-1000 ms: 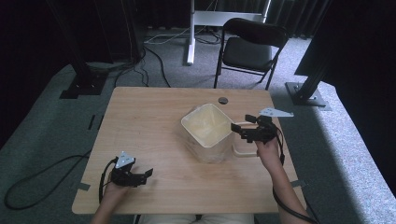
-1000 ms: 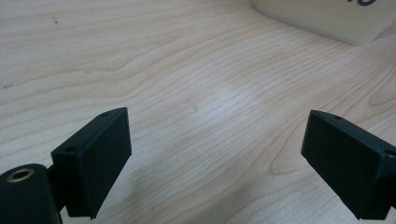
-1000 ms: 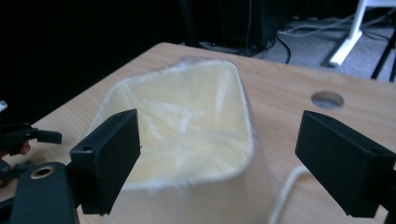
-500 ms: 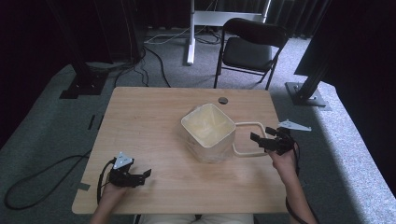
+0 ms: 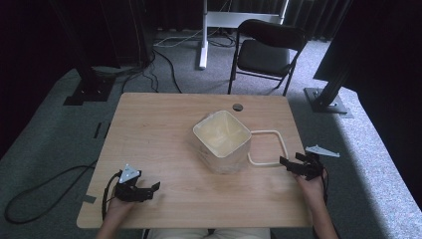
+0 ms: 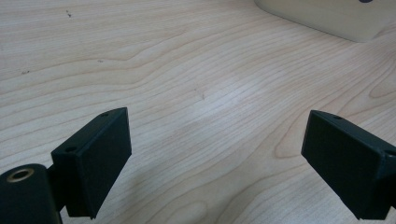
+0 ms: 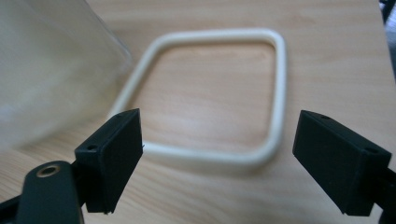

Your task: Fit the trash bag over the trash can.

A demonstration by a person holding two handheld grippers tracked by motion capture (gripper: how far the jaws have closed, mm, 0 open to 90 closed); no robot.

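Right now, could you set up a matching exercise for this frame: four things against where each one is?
Things:
1. square container
2. cream frame
3. left gripper
4. folding chair

Places:
A. on the floor beyond the table
B. near the table's front left corner
C. flat on the table, right of the container
D. mid-table, upright

Pairs: 1-D, 2-C, 3-B, 4-A

Left claw (image 5: 149,187) low at the near left, held in the left hand (image 5: 118,206), jaws spread wide, gripping nothing. Right claw (image 5: 286,163) at the near right, right hand (image 5: 312,183) behind, jaws likewise wide apart, empty.
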